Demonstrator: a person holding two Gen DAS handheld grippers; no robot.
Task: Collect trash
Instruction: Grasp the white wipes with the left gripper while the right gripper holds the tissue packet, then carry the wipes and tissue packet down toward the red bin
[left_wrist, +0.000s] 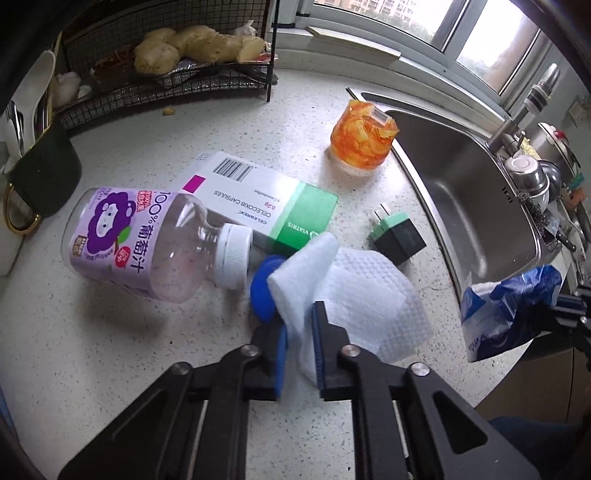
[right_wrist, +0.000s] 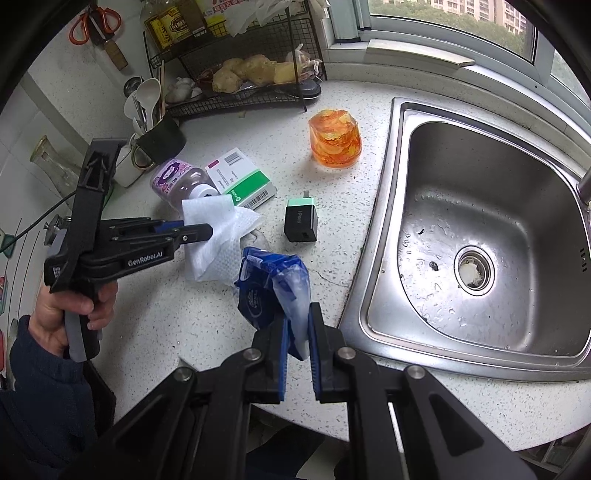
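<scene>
A white quilted paper towel (left_wrist: 365, 295) lies on the speckled counter (left_wrist: 110, 350), and my left gripper (left_wrist: 300, 325) is shut on its near fold. From the right wrist view the same left gripper (right_wrist: 207, 227) pinches the towel (right_wrist: 218, 254). My right gripper (right_wrist: 298, 325) is shut on a crumpled blue and white wrapper (right_wrist: 273, 288), held above the counter; the wrapper (left_wrist: 509, 310) shows at the right edge of the left wrist view. An empty grape juice bottle (left_wrist: 147, 243), a medicine box (left_wrist: 266, 206) and a blue cap (left_wrist: 262, 288) lie beside the towel.
A black and green charger plug (left_wrist: 399, 236) and an orange jar (left_wrist: 364, 138) stand near the steel sink (right_wrist: 480, 240). A wire rack with ginger (left_wrist: 195, 48) and a dark utensil cup (left_wrist: 44, 173) line the back. A hand (right_wrist: 74, 314) holds the left gripper.
</scene>
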